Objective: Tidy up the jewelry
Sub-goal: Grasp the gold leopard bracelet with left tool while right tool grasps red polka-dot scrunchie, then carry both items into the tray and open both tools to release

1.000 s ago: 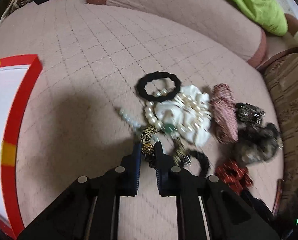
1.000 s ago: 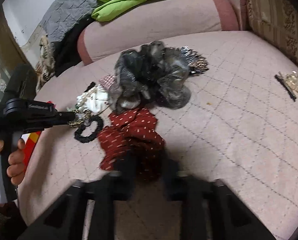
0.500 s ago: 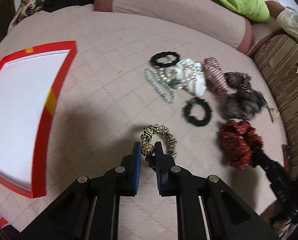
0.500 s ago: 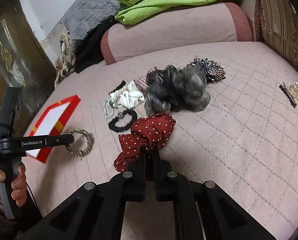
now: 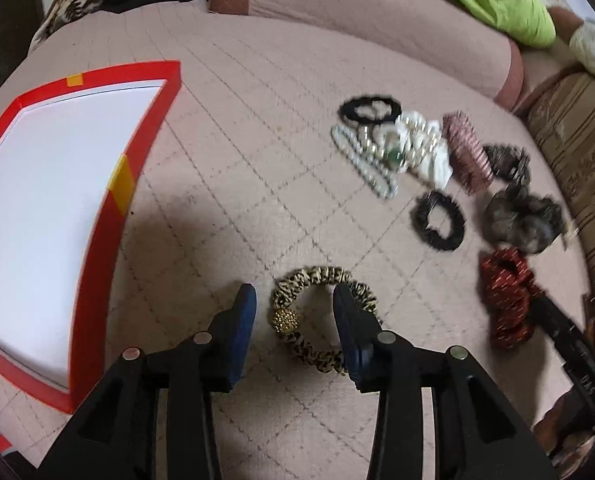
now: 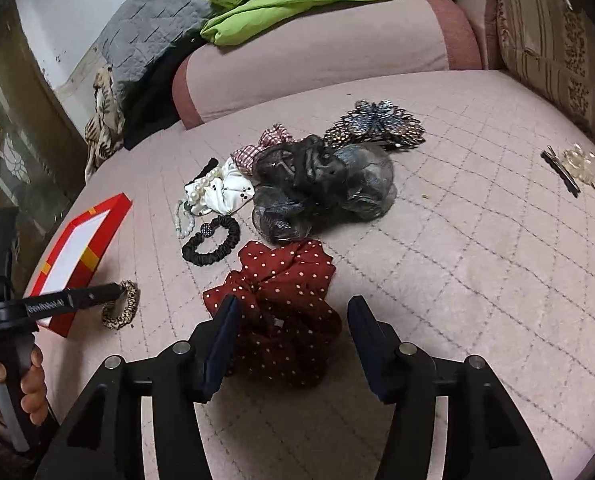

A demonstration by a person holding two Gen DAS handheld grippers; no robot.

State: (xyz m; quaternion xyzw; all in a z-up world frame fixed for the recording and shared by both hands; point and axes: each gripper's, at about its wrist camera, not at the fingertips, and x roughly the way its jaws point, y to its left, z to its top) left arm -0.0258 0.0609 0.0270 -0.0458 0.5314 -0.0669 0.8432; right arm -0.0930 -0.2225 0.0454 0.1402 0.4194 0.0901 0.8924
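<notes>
Left gripper jaws are opening, the leopard scrunchie lying released between them on the sofa. Right gripper jaws are opening over the red dotted scrunchie, no pad pressing it.

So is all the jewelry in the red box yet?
Not yet. The red box shows only its white inside. The leopard scrunchie lies beside it on the bed, between the left gripper jaws, which are opening. The right gripper is opening over the red dotted scrunchie. The pearls and the rest of the pile wait.
</notes>
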